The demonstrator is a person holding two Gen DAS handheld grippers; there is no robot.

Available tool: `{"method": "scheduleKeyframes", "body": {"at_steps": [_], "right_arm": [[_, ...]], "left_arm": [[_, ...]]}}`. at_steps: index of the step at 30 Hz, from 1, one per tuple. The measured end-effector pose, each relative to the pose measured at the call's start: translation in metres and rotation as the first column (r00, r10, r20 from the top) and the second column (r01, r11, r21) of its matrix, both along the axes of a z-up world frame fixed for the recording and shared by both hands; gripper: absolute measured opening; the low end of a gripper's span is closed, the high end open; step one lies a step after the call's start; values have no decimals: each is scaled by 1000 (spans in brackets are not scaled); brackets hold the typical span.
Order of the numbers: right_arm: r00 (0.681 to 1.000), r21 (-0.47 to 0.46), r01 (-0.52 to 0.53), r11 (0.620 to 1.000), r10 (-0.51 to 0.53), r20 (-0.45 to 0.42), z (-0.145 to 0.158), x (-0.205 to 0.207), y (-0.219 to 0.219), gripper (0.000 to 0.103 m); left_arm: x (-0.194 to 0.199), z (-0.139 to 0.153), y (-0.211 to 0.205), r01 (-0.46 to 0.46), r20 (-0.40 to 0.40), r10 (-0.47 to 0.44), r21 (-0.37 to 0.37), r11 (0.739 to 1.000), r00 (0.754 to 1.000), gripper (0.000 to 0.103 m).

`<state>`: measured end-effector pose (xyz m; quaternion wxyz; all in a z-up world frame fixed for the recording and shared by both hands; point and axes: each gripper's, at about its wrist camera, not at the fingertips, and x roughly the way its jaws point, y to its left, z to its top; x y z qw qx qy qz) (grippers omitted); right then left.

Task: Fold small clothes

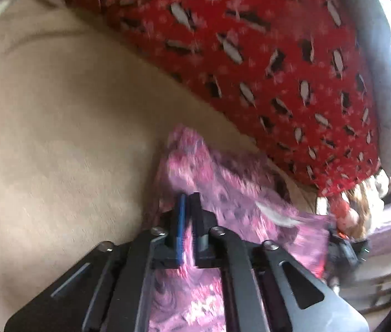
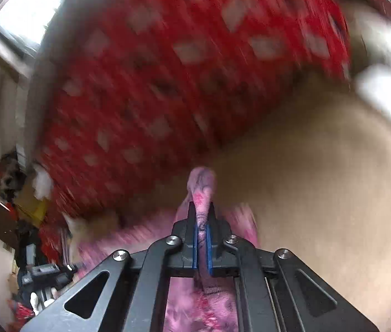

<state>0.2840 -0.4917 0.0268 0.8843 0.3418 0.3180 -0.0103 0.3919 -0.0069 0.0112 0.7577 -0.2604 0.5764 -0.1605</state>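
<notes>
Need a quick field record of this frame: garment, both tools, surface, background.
garment: pink patterned cloth, lifted off the surface between both tools
left tool: shut on the cloth
right tool: shut on a bunched fold of the cloth
surface: beige cover
background: red patterned fabric behind the cloth
image quality: motion blur, heavier in the right wrist view
</notes>
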Motion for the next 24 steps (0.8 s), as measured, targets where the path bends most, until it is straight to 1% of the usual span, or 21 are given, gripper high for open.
{"method": "scheduleKeyframes", "body": {"at_steps": [1, 3, 5, 6, 7, 8, 9, 10, 11, 12, 13, 14, 15, 16, 18, 19, 20, 21, 22, 24], "right_arm": [[1000, 5, 21, 1000, -22, 22, 4, -2, -5, 4], [997, 32, 70, 997, -70, 12, -1, 0, -20, 4], [991, 36, 100, 994, -97, -91, -26, 7, -32, 4], [976, 57, 99, 993, -85, -202, -50, 15, -36, 5], [960, 71, 106, 992, -83, -268, -63, 17, -37, 5], [955, 102, 111, 989, -78, -288, -72, 14, -37, 6], [967, 127, 119, 985, -86, -240, -70, 5, -38, 11], [974, 116, 131, 985, -106, -202, -61, -6, -38, 12], [978, 112, 128, 985, -106, -182, -55, -14, -38, 13], [981, 123, 115, 986, -93, -168, -50, -21, -37, 16], [987, 141, 91, 986, -71, -142, -44, -38, -35, 24], [989, 140, 81, 987, -62, -135, -41, -52, -34, 30], [989, 139, 79, 987, -60, -135, -41, -61, -32, 42], [989, 145, 78, 986, -58, -138, -41, -80, -29, 45], [988, 178, 65, 982, -38, -149, -47, -110, -17, 45], [987, 195, 51, 980, -19, -161, -51, -120, -8, 45], [982, 202, 29, 979, 10, -188, -55, -129, 3, 40], [981, 207, -11, 978, 50, -185, -55, -132, 15, 4], [986, 199, -49, 979, 79, -145, -46, -134, 26, 6], [998, 121, -40, 992, 45, -40, -20, -151, 30, 5]], "left_arm": [[3, -3, 2, -15, 7, 15, 22, 1000, 1000, 1], [10, -15, 5, -58, -6, 59, 86, 995, 998, 1], [15, -34, 4, -83, -59, 92, 135, 987, 994, 1], [15, -42, 9, -102, -85, 112, 111, 989, 990, 0], [14, -41, 13, -115, -83, 122, 81, 990, 989, 0], [10, -35, 18, -126, -74, 129, 47, 991, 989, 0], [6, -27, 22, -127, -57, 128, 24, 992, 990, 0], [3, -21, 23, -117, -48, 117, 12, 993, 992, 1], [-4, -10, 23, -96, -34, 95, -12, 995, 995, 1], [-12, 0, 21, -69, -16, 69, -39, 997, 998, 1], [-22, 8, 17, -35, 3, 35, -52, 998, 999, 2], [-36, 18, 9, 7, 30, -6, -51, 999, 1000, 5], [-47, 24, 1, 42, 48, -40, -44, 998, 998, 14], [-56, 26, -5, 70, 56, -68, -34, 997, 996, 31], [-78, 22, -21, 111, 50, -111, 5, 994, 993, 48], [-83, 17, -24, 119, 39, -120, 28, 992, 992, 48], [-89, 8, -29, 126, 11, -126, 54, 991, 992, 48], [-92, -1, -30, 122, -15, -121, 60, 991, 992, 48], [-95, -7, -28, 106, -26, -105, 54, 993, 994, 47], [-99, -11, -16, 66, -13, -66, 1, 998, 998, 46]]}}
